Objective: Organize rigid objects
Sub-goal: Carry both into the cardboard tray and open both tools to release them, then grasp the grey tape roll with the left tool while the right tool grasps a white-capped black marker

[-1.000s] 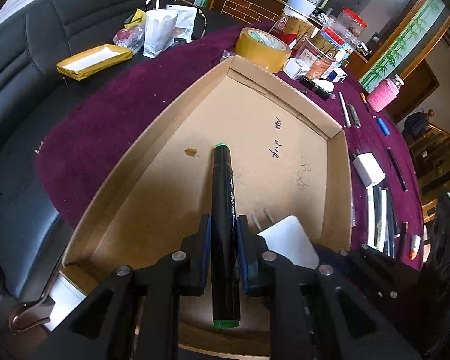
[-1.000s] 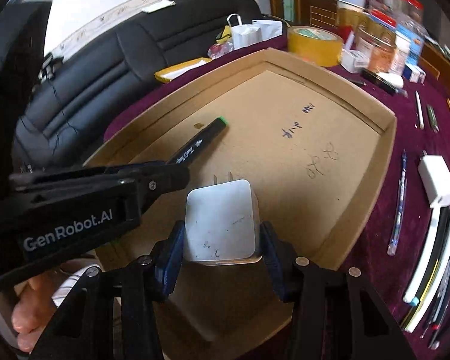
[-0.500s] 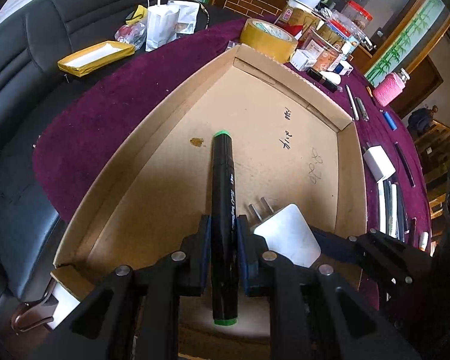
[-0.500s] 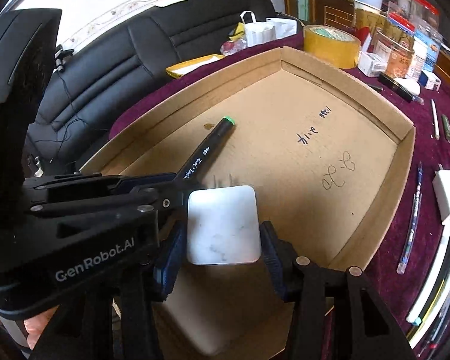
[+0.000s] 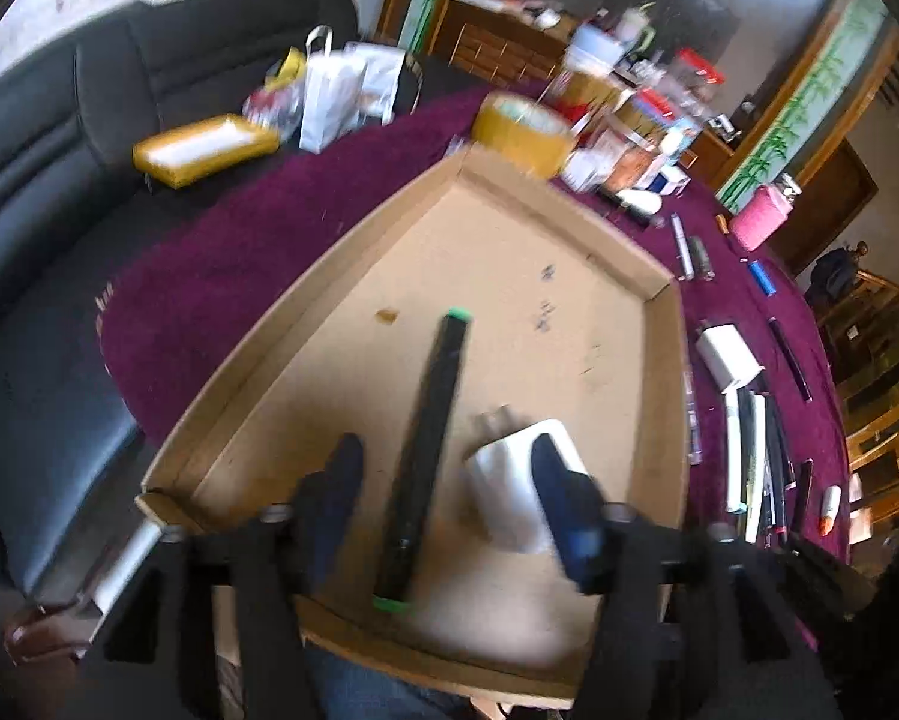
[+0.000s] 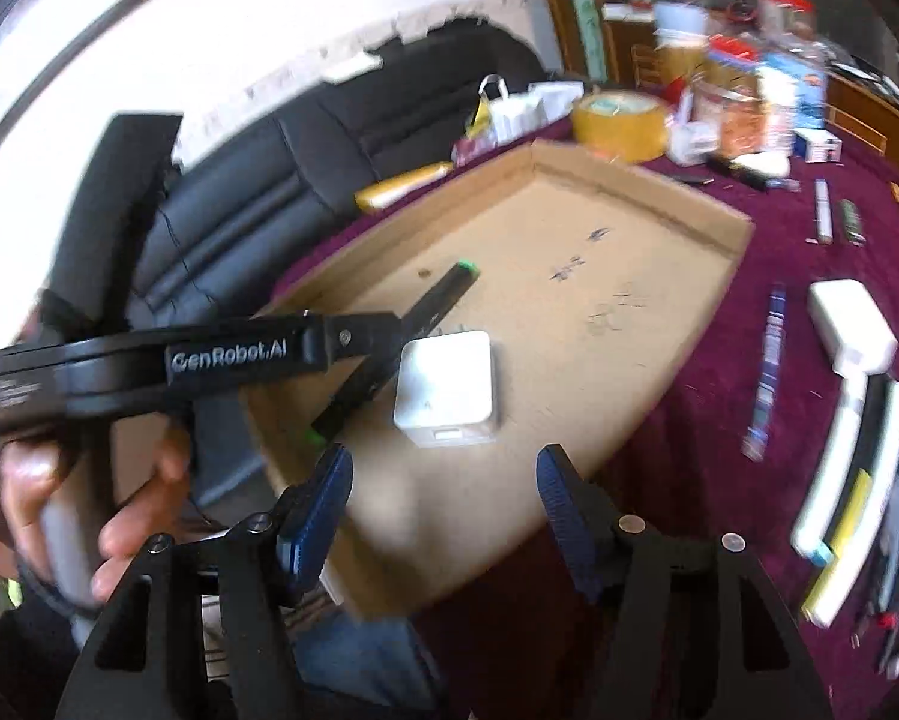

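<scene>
A black marker with green ends [image 5: 428, 450] lies in the shallow cardboard tray [image 5: 305, 300], between the spread fingers of my open left gripper [image 5: 449, 498]. A white charger block [image 5: 512, 480] lies in the tray beside it. In the right wrist view the marker [image 6: 389, 354] and the charger [image 6: 446, 387] lie side by side in the tray [image 6: 659, 414]. My right gripper [image 6: 443, 510] is open and empty, pulled back above the tray's near edge. The left gripper's body [image 6: 149, 366] crosses that view.
The tray sits on a purple tablecloth [image 5: 209, 264]. Several pens and a white adapter [image 6: 851, 330] lie to the right of the tray. A tape roll [image 5: 521, 126], jars and boxes stand at the back. A black sofa [image 5: 41, 138] is on the left.
Both grippers have opened and let go. The marker and the charger now lie in the tray. Both grippers have pulled back and up.
</scene>
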Tool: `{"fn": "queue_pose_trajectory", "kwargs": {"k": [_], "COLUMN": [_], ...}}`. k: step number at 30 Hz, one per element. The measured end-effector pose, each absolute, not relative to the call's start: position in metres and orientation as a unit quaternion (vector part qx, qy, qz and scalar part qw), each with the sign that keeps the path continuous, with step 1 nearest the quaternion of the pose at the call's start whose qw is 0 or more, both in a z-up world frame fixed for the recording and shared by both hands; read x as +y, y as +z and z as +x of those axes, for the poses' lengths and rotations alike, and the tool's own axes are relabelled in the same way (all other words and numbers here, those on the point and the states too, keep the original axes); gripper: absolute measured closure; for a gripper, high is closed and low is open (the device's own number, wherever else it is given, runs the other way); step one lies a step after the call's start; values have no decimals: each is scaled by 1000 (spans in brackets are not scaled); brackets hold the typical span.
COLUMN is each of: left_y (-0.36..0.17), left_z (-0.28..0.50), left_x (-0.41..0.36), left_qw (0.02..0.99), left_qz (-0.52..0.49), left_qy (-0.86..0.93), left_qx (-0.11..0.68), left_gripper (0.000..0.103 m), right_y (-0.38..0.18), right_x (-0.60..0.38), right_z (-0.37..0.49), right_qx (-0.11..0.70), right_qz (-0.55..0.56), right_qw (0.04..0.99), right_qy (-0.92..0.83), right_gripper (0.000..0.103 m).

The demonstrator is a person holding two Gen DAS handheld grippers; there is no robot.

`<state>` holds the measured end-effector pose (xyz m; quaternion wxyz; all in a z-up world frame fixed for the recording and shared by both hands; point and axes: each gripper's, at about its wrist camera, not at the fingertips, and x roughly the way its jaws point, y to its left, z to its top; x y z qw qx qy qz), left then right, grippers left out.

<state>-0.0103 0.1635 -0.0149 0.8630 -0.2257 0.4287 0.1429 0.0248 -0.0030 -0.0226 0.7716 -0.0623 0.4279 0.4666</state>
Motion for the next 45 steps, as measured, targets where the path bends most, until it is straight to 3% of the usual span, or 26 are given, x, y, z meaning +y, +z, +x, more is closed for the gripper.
{"fn": "queue_pose_trajectory", "kwargs": {"k": [4, 10, 21, 32, 45], "left_y": [5, 16, -20, -39, -51], "left_z": [-9, 7, 20, 25, 37], "left_x": [127, 51, -35, -50, -63], "left_qw": [885, 900, 871, 852, 841], "left_qz": [-197, -139, -76, -70, -48], "left_qy": [111, 17, -72, -99, -102], "left_qx": [408, 414, 481, 509, 530], "left_gripper": [34, 34, 34, 39, 53], "right_y": [-7, -17, -25, -46, -70], "right_x": [-56, -134, -227, -269, -277], "right_z": [16, 29, 58, 98, 142], "right_qx": [408, 430, 442, 473, 500], "right_qz": [-27, 35, 96, 139, 120], "right_qw": [798, 825, 853, 859, 856], "right_qy": [442, 365, 259, 136, 50], "right_gripper": [35, 35, 51, 56, 72]}}
